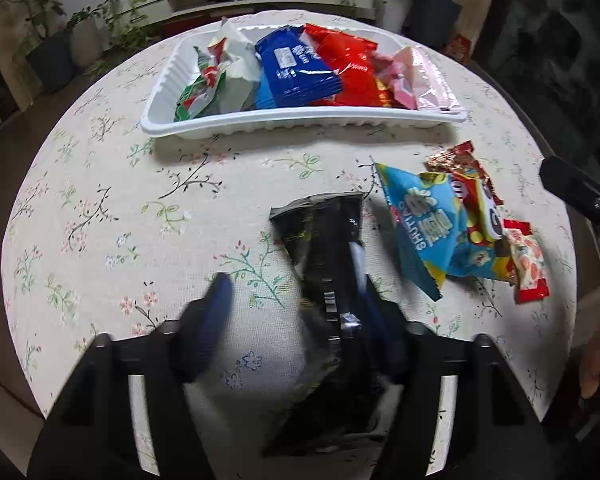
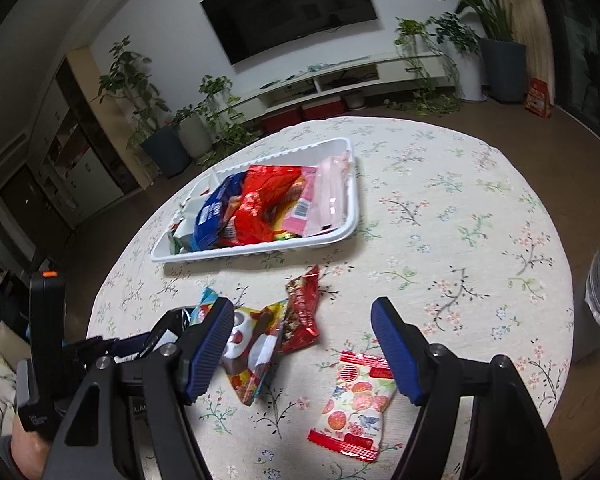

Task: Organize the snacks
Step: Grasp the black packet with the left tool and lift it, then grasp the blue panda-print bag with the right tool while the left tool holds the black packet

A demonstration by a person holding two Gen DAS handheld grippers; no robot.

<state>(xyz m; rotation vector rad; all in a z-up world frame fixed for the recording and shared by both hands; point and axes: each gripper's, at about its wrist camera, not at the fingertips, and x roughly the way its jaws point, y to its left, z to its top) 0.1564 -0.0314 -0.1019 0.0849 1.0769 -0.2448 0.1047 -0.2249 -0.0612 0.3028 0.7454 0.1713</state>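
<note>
Between the left claw [image 1: 296,300] fingers lies the black packet [image 1: 324,280], long axis running along them, against the right finger, left finger clear: jaws half-narrowed, not gripping. Beyond sits the white tray [image 1: 300,122]. Right claw [image 2: 302,340] gapes wide, empty, over the tabletop [image 2: 440,220].

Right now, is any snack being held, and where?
Nothing is gripped. The black packet sits between the left gripper's fingers, but one pad is clear of it. The right gripper is open and empty.

Left gripper [image 1: 296,292] angled steeply down, jaws partly apart, right gripper [image 2: 304,340] tilted down, jaws wide
</note>
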